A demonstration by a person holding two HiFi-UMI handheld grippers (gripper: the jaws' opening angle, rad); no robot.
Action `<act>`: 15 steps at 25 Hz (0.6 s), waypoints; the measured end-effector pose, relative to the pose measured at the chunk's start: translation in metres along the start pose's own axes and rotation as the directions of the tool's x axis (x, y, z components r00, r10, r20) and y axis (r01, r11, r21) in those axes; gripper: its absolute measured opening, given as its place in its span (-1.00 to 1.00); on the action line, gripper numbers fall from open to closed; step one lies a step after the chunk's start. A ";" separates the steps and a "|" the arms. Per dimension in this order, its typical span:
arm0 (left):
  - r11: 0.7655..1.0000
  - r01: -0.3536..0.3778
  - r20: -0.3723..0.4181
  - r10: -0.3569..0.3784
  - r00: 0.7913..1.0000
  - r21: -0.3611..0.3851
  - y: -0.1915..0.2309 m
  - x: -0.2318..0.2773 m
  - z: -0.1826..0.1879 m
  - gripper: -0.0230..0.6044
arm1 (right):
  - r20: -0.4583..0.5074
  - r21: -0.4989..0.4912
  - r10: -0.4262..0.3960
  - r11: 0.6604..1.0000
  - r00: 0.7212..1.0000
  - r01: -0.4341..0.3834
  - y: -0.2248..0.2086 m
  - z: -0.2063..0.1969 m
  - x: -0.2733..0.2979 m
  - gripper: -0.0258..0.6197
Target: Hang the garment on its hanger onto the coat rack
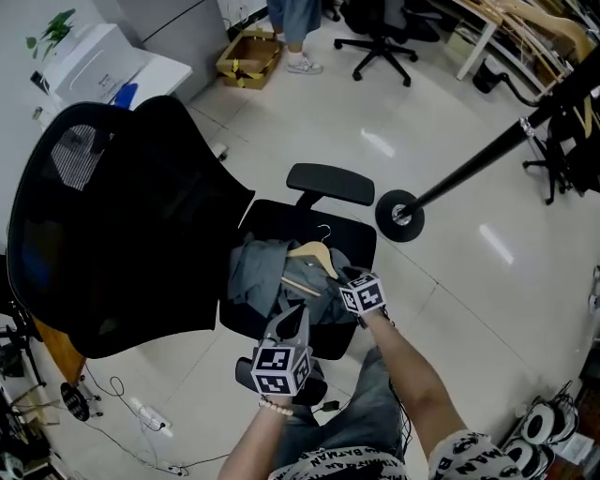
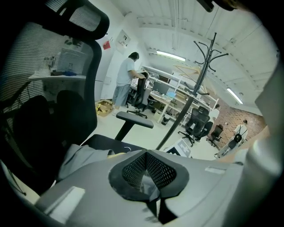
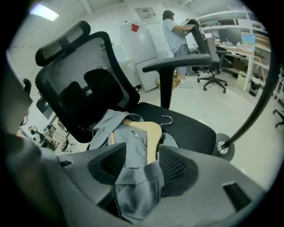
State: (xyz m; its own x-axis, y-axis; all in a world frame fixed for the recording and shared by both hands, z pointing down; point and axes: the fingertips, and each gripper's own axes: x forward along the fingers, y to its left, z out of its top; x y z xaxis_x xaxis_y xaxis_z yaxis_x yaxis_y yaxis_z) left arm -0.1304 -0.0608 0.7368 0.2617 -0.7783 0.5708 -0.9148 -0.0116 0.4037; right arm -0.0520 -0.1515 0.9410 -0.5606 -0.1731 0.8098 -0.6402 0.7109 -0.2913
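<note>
A grey garment [image 1: 255,270] on a wooden hanger [image 1: 315,253] lies crumpled on the seat of a black office chair [image 1: 361,242]. My right gripper [image 1: 343,278] is open at the seat's front. In the right gripper view the grey garment [image 3: 133,181] and one arm of the wooden hanger [image 3: 151,133] lie between the wide jaws of my right gripper [image 3: 142,165]. My left gripper [image 1: 296,317] hovers at the seat's near edge; in the left gripper view this left gripper [image 2: 146,172] is shut with nothing in it. The black coat rack [image 1: 478,161] stands to the right on its round base [image 1: 400,215].
The chair's tall mesh backrest [image 1: 122,225] fills the left, with an armrest [image 1: 330,183] behind the seat. Further back are a person [image 1: 295,26], a cardboard box [image 1: 248,56] and another office chair [image 1: 384,37]. Cables [image 1: 141,412] lie on the floor at lower left.
</note>
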 end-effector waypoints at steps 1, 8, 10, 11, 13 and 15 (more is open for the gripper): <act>1.000 -0.001 -0.002 0.001 1.000 -0.004 0.004 0.004 -0.003 -0.92 | -0.008 0.009 -0.006 1.000 1.000 0.006 -0.003 0.000 0.010 -0.15; 1.000 0.011 -0.017 -0.011 1.000 0.011 0.024 0.035 -0.018 -0.92 | -0.082 -0.013 -0.051 0.999 0.995 0.050 -0.023 -0.015 0.060 -0.21; 1.000 0.017 -0.020 -0.017 1.000 0.005 0.026 0.038 -0.022 -0.92 | -0.089 -0.006 -0.040 0.999 0.995 0.040 -0.023 -0.015 0.069 -0.23; 1.000 0.020 -0.022 -0.020 1.000 0.001 0.027 0.039 -0.025 -0.92 | -0.102 -0.001 -0.038 0.999 0.994 0.038 -0.025 -0.017 0.074 -0.24; 1.000 0.026 -0.033 -0.026 0.999 -0.009 0.030 0.039 -0.031 -0.92 | -0.146 0.012 -0.042 0.999 0.988 0.044 -0.028 -0.026 0.084 -0.26; 0.999 0.028 -0.042 -0.029 0.999 -0.020 0.031 0.038 -0.038 -0.92 | -0.176 0.012 -0.046 0.999 0.983 0.049 -0.028 -0.032 0.092 -0.27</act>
State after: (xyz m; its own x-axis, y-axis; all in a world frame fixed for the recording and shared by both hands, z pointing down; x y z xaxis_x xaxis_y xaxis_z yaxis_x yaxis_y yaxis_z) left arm -0.1373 -0.0672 0.7984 0.3009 -0.7508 0.5880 -0.9008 -0.0214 0.4337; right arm -0.0689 -0.1661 1.0403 -0.4290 -0.0829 0.8995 -0.6734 0.6930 -0.2574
